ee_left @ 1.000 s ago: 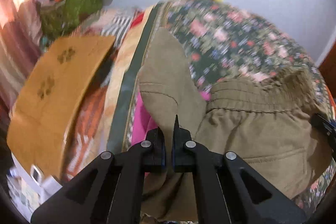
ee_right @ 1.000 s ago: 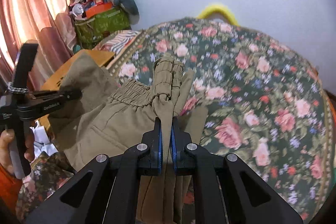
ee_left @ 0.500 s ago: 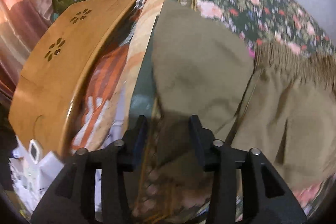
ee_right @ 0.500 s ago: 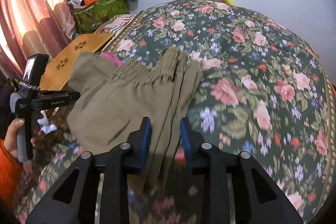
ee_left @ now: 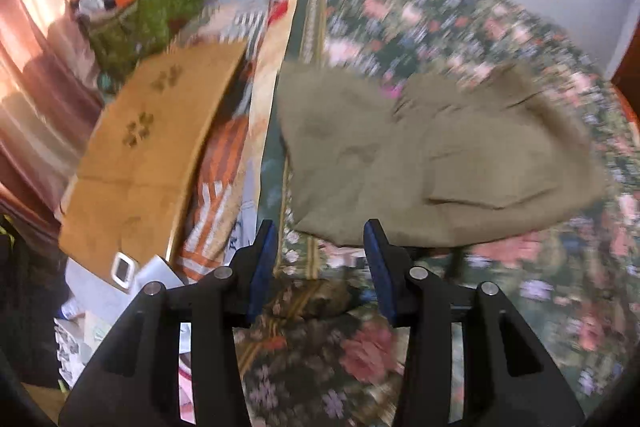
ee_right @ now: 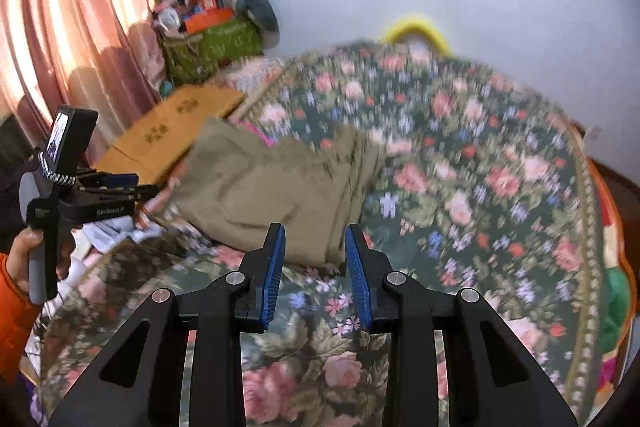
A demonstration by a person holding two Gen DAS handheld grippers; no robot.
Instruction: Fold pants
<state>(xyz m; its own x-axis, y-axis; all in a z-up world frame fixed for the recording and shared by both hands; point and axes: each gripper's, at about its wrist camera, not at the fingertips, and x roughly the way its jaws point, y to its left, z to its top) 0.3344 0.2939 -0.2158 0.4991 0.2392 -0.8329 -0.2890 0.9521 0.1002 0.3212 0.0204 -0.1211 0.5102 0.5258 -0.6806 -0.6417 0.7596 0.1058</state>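
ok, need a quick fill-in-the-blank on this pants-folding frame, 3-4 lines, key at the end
1. The khaki pants lie on a ____-patterned bedspread.
2. The right gripper has its blue-padded fingers apart, with ____ held between them.
3. In the right wrist view, the left gripper is held by a hand in an ____ sleeve.
4. Beside the bed, next to the pants, sits a ____ board with flower-shaped cutouts.

Missing words: floral; nothing; orange; wooden

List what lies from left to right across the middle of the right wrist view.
Left gripper held in a hand → wooden board → khaki pants → floral bedspread.
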